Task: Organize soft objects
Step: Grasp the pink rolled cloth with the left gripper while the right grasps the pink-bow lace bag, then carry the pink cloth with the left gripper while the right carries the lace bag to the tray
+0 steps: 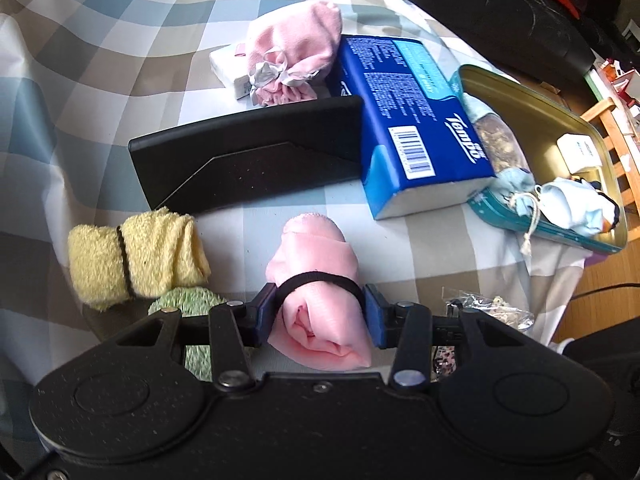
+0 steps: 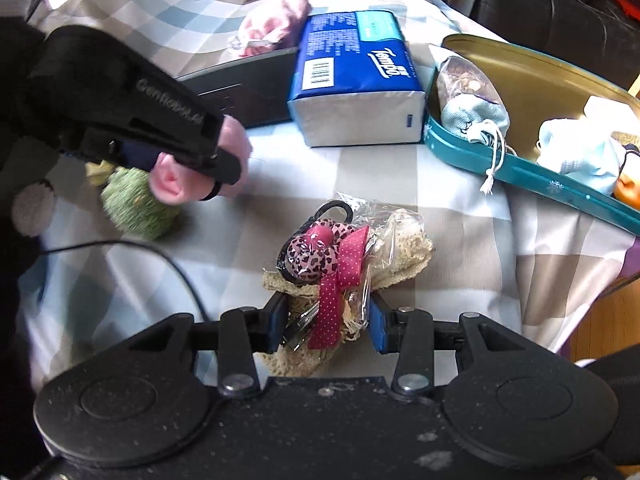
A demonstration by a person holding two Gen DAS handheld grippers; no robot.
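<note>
Presently, left tool (image 1: 320, 312) clamped on one pink roll (image 1: 320, 292), lower centre; right tool (image 2: 329, 326) clamped on one cellophane-wrapped bundle (image 2: 344, 264), contents unclear. Green item (image 1: 188, 308) partly hidden. One tin (image 1: 560, 120), cut off right.

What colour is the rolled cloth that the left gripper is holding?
Pale pink, with a black elastic band around the rolled cloth; the left wrist view shows it best.

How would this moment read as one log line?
left gripper: shut on pink cloth roll | right gripper: shut on bagged hair accessories | tin: open
</note>
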